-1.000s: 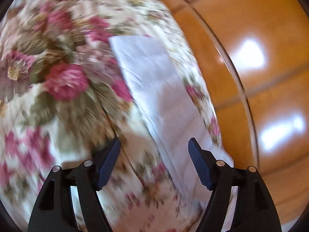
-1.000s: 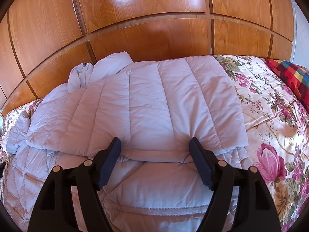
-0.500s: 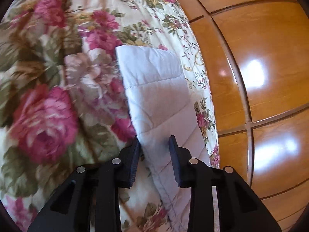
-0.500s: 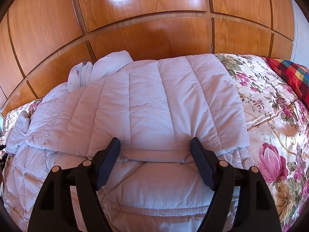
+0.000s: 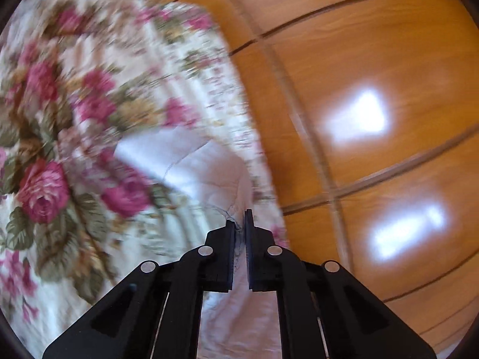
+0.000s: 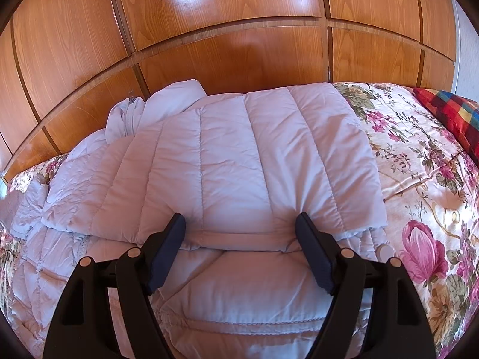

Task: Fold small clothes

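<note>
A pale lilac quilted jacket (image 6: 239, 167) lies spread on a bed, its puffy panels split by long stitched seams and its thin shell creased all over. One half is folded over the other, so a thick rolled edge runs across just beyond the right gripper (image 6: 239, 233). That gripper's dark fingers stand wide apart, holding nothing, poised just over the near layer of the jacket. A bunched hood or collar (image 6: 149, 110) rises at the far left, and a crumpled sleeve end (image 6: 28, 209) trails off at the left edge.

In the left wrist view the left gripper (image 5: 239, 224) is pinched nearly closed on a fold of the same lilac fabric (image 5: 191, 167), which puckers at the fingertips and drapes away far and left. Much of this view is smeared by motion blur, so which part of the jacket it is cannot be made out.

Under the jacket is a glossy floral bedspread (image 6: 419, 185), cream with pink roses and olive leaves. A checked cloth (image 6: 449, 113) in red, blue and yellow sits at the far right, cut off by the frame. Shiny orange-brown wood panels (image 6: 233, 18) with dark grooves back the bed.
</note>
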`<state>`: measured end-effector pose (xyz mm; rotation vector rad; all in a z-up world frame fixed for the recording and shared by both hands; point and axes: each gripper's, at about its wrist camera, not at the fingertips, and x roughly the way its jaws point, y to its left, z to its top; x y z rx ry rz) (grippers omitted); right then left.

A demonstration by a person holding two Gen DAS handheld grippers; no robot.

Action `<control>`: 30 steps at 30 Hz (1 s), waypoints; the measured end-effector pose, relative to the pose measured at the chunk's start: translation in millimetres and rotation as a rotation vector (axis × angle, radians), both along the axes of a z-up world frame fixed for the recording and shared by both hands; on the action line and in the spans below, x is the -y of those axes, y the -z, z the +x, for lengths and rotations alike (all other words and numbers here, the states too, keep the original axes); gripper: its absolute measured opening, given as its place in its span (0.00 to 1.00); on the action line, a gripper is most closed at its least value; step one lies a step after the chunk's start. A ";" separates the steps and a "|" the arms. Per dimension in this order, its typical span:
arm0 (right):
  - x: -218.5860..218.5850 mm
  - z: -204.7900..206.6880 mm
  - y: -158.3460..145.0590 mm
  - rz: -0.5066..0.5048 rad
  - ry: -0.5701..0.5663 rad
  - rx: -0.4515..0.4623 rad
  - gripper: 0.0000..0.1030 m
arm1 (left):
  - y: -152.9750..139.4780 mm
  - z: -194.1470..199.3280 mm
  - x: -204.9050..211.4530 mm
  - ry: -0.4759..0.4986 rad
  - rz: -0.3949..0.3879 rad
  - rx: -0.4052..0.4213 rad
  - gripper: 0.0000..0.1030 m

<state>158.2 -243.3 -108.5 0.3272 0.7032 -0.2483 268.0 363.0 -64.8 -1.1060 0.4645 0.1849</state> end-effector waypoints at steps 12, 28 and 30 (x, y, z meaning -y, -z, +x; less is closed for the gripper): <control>-0.9 -0.3 -0.4 0.014 0.001 0.009 0.76 | -97.5 -6.7 150.8 0.363 0.247 0.229 0.04; 0.4 -0.1 0.5 0.036 -0.005 0.017 0.79 | -18.9 0.1 392.2 0.826 0.532 0.096 0.04; -0.1 0.3 0.8 0.037 -0.004 0.017 0.79 | -13.0 -3.5 420.7 0.882 0.594 0.079 0.04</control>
